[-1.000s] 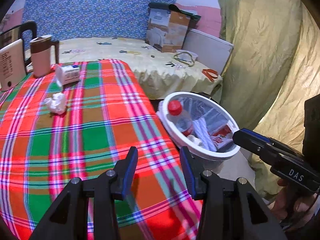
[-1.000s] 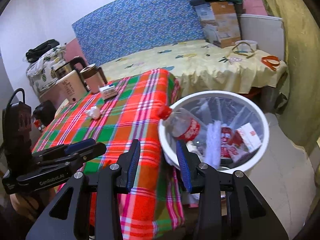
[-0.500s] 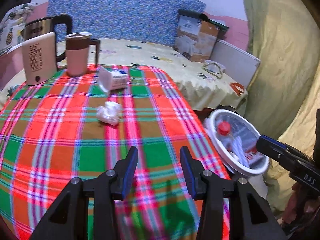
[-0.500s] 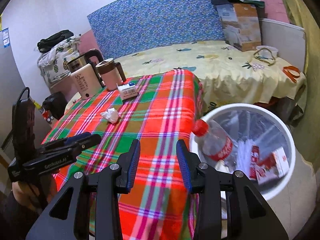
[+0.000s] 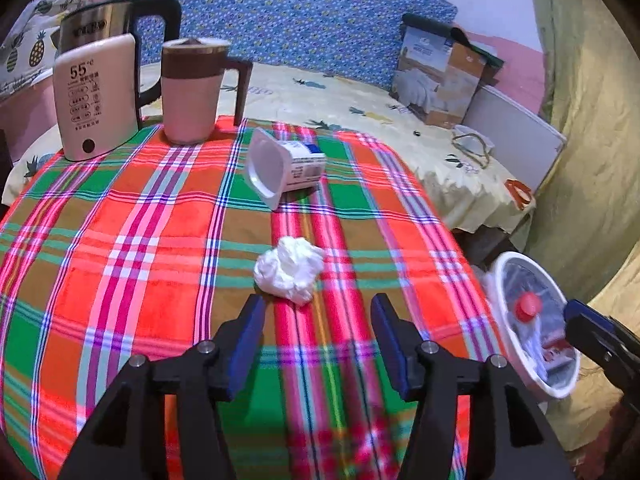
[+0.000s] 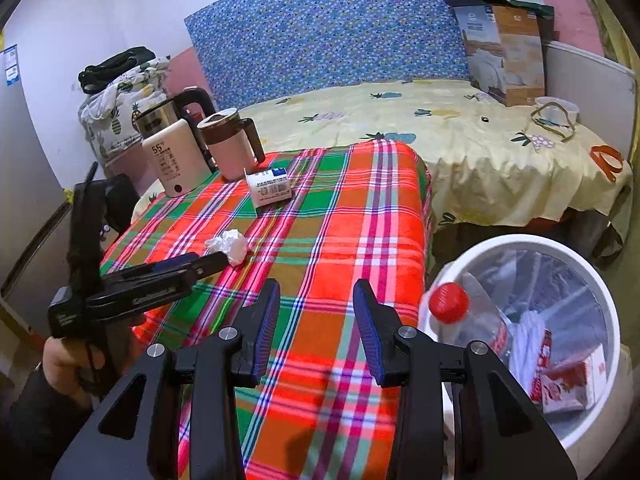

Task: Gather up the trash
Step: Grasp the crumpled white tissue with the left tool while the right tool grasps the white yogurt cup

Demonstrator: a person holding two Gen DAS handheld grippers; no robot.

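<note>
Left tongs, jaws opening and empty, have advanced from the counter's bin-side edge to just short of the crumpled tissue mid-counter, pickup imminent; right tongs stand apart, empty.

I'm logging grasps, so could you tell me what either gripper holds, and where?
Nothing: the left gripper, jaws opening, nears the crumpled tissue; the right gripper is empty.

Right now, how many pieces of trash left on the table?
2: a crumpled tissue just ahead of the left gripper, and a tipped yogurt cup near the mug.
</note>
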